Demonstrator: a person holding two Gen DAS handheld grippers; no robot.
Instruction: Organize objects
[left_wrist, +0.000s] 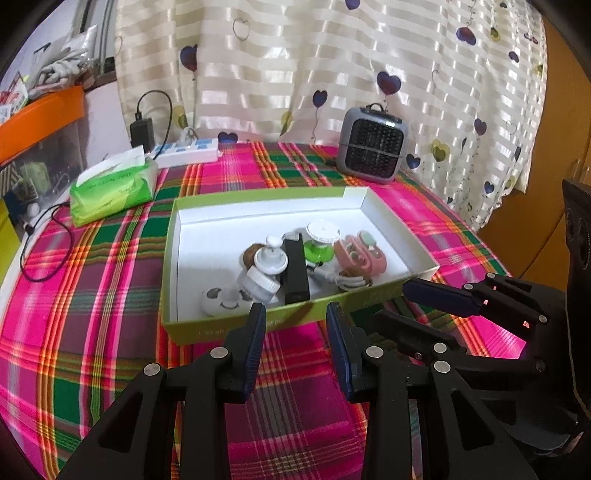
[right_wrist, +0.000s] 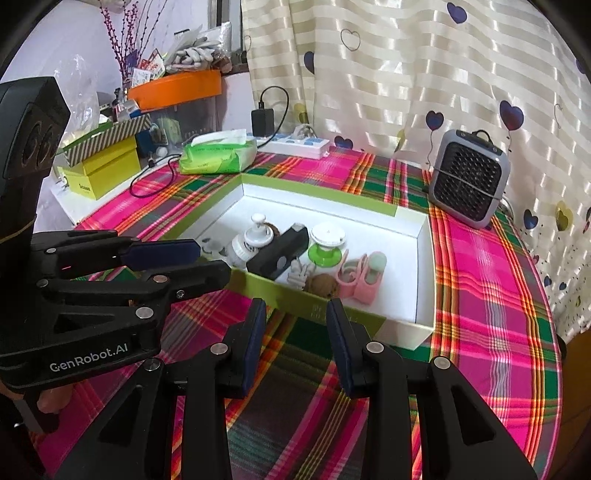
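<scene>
A shallow green box (left_wrist: 173, 236) (right_wrist: 424, 258) with a white inside lies on the plaid tablecloth. In it sit a white pump bottle (left_wrist: 264, 271) (right_wrist: 249, 242), a black bar (left_wrist: 294, 271) (right_wrist: 279, 253), a green-and-white round piece (left_wrist: 319, 240) (right_wrist: 327, 245), a pink item (left_wrist: 360, 254) (right_wrist: 360, 278), a brown lump (right_wrist: 325, 284), a coiled white cable (left_wrist: 343, 280) and a white smiley piece (left_wrist: 221, 301). My left gripper (left_wrist: 295, 315) (right_wrist: 210, 258) stands open before the box's near wall, nothing between its pads. My right gripper (right_wrist: 295, 312) (left_wrist: 406, 299) is open too, empty, beside the box's near corner.
A grey mini heater (left_wrist: 373, 146) (right_wrist: 469, 181) stands behind the box. At the back left lie a green tissue pack (left_wrist: 112, 190) (right_wrist: 218, 153), a white power strip (left_wrist: 188, 151) with a black charger (left_wrist: 142, 133) and its cable. Yellow boxes (right_wrist: 103, 173) and an orange-lidded bin (right_wrist: 177, 88) crowd the left side.
</scene>
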